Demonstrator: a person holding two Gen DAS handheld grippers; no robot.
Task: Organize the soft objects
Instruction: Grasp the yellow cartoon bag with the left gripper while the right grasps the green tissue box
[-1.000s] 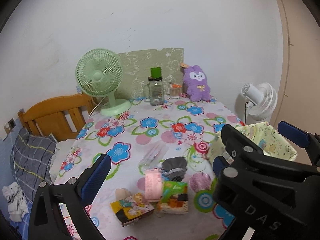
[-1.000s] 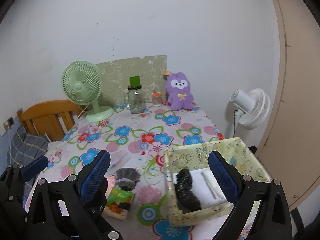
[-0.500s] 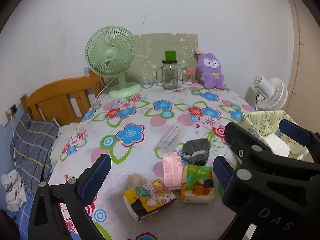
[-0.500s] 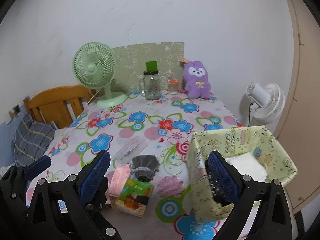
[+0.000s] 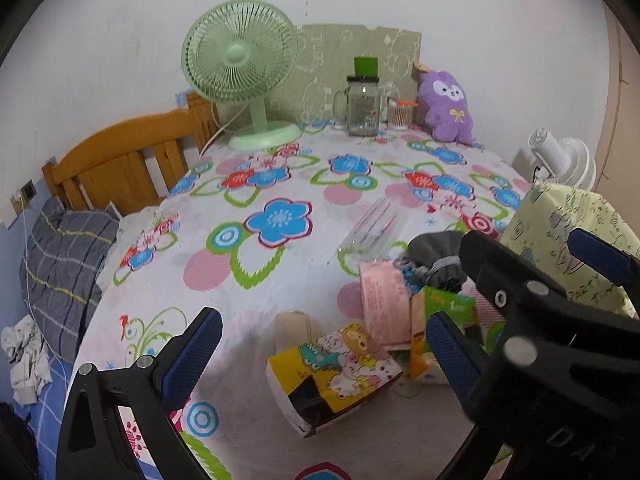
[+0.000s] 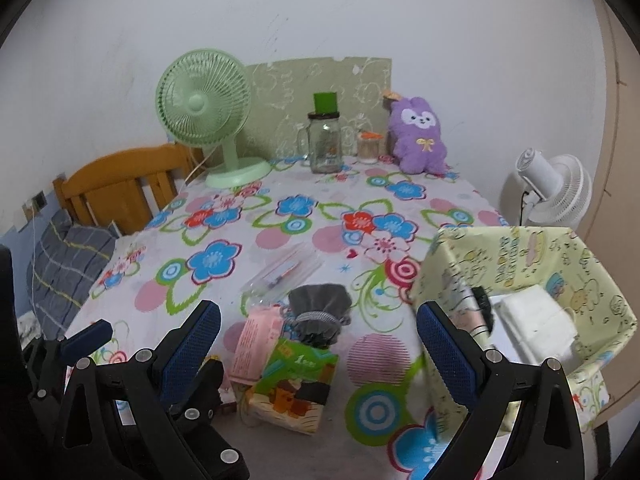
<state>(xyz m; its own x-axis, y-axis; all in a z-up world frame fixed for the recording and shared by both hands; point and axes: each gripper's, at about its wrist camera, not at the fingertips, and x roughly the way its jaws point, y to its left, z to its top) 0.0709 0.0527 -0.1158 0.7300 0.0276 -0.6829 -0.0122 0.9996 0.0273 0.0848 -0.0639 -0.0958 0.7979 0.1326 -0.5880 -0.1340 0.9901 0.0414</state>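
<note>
A small pile lies near the table's front edge: a yellow cartoon tissue pack (image 5: pixel 332 372), a pink pack (image 5: pixel 384 304), a green tissue pack (image 6: pixel 296 384), a grey drawstring pouch (image 6: pixel 320 312) and a beige soft lump (image 5: pixel 296 324). My left gripper (image 5: pixel 324 348) is open just above the yellow pack. My right gripper (image 6: pixel 320 348) hovers open over the green pack, with the fabric bin (image 6: pixel 520 264) at its right finger. Inside the bin lie white folded cloth (image 6: pixel 536 320) and a black item (image 6: pixel 484 308). A purple plush (image 6: pixel 420 136) sits at the far edge.
On the flowered tablecloth (image 5: pixel 280 216) stand a green fan (image 5: pixel 240 68), a glass jar (image 5: pixel 363 108) and a small cup (image 6: pixel 368 148) at the back. A clear plastic bag (image 5: pixel 372 224) lies mid-table. A white fan (image 6: pixel 556 188) stands right; a wooden headboard (image 5: pixel 120 160) and a pillow (image 5: pixel 64 256) are left.
Both grippers have dropped and moved in toward the pile, which now looks larger. Both stay open. The bin has slid toward the right side of the right wrist view.
</note>
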